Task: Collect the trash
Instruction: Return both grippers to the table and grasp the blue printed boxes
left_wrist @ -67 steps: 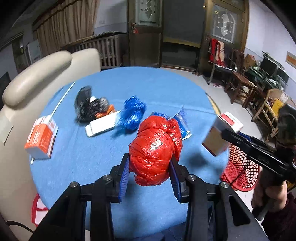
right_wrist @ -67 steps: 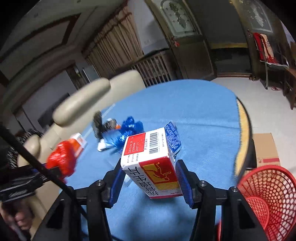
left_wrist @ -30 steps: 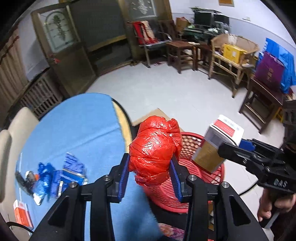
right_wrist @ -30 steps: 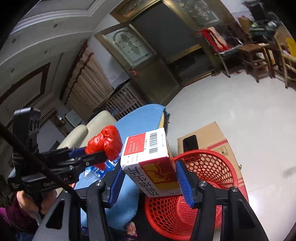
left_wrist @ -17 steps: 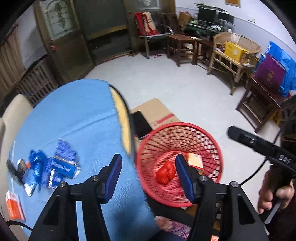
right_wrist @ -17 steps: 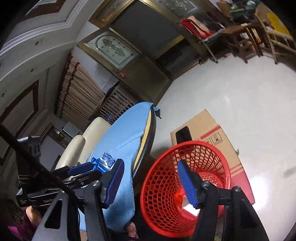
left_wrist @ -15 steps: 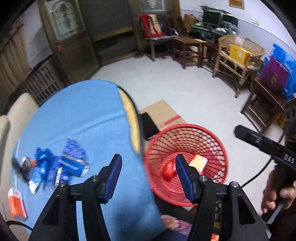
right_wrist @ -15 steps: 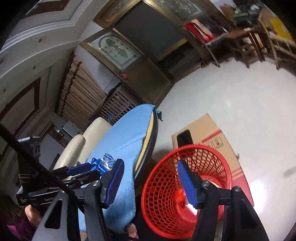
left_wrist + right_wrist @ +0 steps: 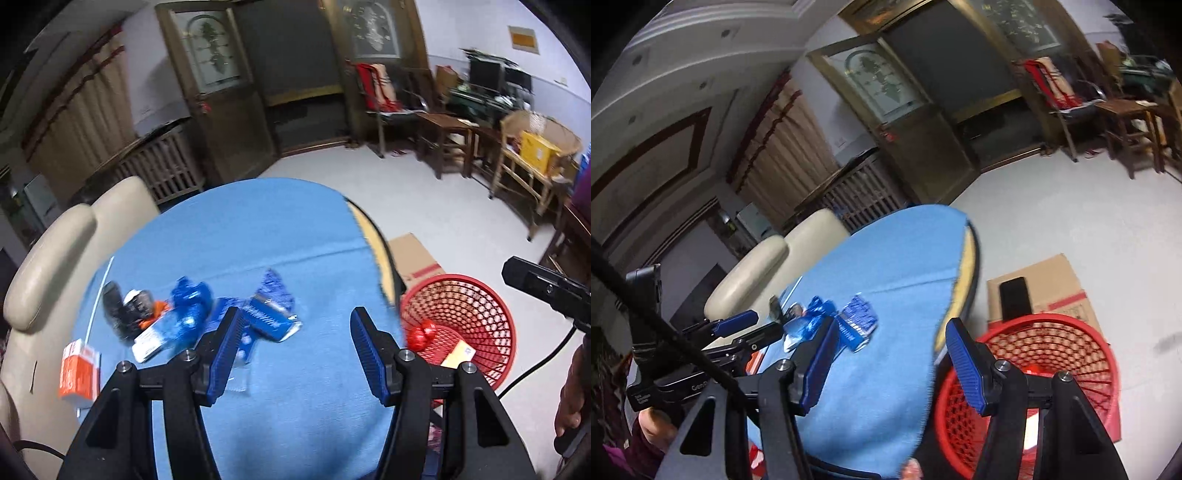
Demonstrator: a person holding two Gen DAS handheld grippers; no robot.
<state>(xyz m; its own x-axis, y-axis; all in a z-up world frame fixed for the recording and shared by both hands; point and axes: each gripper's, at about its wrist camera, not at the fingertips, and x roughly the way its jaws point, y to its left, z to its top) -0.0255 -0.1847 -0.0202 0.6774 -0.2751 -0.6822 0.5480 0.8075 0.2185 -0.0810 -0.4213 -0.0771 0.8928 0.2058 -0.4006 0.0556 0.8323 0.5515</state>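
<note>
My left gripper is open and empty above the blue table. My right gripper is open and empty, over the table's edge and the red mesh basket. The basket stands on the floor to the right of the table, with the red bag and the carton inside. On the table lie a blue wrapper, a crumpled blue bag, a black bag, a white box and an orange-and-white box. The blue wrappers also show in the right wrist view.
A cream chair stands at the table's left. A cardboard box lies on the floor behind the basket. The right gripper's body reaches in at the right. Wooden chairs and tables line the far wall.
Both grippers opened over the basket, and the red bag and the carton dropped into it. Since then both have swung back toward the table, empty.
</note>
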